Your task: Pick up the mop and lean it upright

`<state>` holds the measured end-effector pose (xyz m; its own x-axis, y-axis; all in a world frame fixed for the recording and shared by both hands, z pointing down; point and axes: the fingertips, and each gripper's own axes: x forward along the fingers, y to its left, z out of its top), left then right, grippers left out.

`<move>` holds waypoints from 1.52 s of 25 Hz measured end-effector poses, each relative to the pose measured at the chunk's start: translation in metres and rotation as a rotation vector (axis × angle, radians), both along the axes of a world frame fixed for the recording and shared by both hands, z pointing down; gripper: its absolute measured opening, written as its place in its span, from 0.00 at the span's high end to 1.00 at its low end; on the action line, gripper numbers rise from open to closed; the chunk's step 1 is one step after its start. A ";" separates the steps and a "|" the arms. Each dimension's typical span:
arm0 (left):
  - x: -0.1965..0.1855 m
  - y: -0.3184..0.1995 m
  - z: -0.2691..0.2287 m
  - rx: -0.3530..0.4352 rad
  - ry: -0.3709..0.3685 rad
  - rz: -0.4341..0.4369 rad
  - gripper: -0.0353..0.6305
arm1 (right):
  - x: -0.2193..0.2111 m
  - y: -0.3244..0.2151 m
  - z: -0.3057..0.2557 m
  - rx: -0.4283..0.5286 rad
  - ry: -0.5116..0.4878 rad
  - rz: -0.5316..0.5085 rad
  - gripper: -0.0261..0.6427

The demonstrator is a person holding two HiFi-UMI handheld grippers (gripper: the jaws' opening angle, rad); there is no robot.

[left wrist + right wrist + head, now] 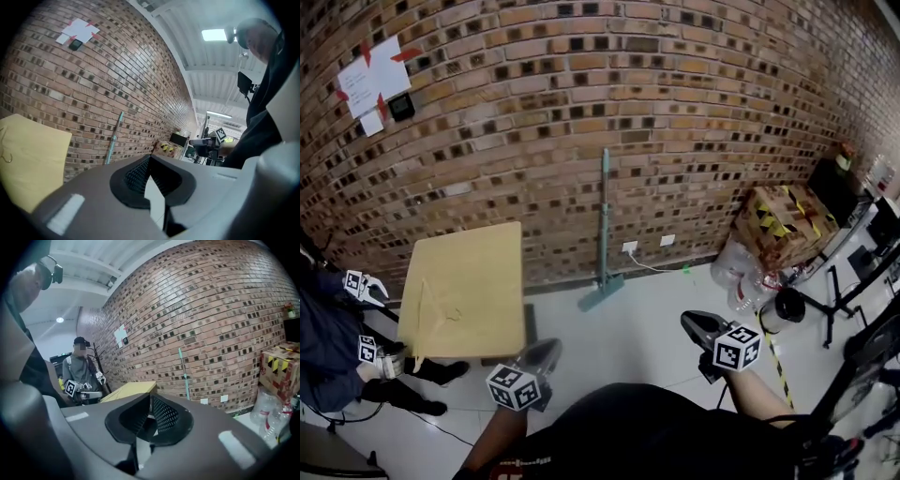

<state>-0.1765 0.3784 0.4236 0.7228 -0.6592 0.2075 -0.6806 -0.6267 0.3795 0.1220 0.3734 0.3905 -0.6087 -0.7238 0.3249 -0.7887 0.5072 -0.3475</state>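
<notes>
Ahead, a brick wall (675, 112) spans the head view. Left of centre a yellow desk (469, 281) stands near it, and a taped cardboard box (787, 225) sits at the right. Between them the teal mop (603, 234) leans upright against the wall, its head on the floor (647, 328). Well short of it, the left gripper (549, 349) has its jaws fully closed on nothing. The right gripper (692, 321) has its jaws all but closed, also empty.
</notes>
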 end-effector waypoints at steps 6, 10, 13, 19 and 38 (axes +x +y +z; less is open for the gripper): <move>0.022 -0.063 0.012 -0.013 -0.038 -0.059 0.95 | 0.018 -0.083 0.020 -0.011 -0.031 -0.069 0.92; 0.051 -0.112 0.007 -0.017 -0.048 -0.147 0.95 | 0.042 -0.147 0.023 -0.013 -0.025 -0.168 0.91; 0.074 -0.148 0.000 -0.022 -0.049 -0.195 0.95 | 0.058 -0.196 0.017 0.007 -0.020 -0.238 0.90; 0.104 -0.209 -0.009 -0.020 -0.069 -0.220 0.95 | 0.062 -0.276 0.019 0.027 -0.022 -0.320 0.90; 0.024 -0.410 0.058 -0.082 -0.086 0.098 0.95 | -0.042 -0.454 0.046 -0.028 0.079 -0.139 0.86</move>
<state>-0.1529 -0.0319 0.4819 0.7601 -0.5645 0.3219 -0.6498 -0.6614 0.3746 0.0799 -0.0810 0.4360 -0.6743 -0.6240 0.3950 -0.7368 0.6046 -0.3028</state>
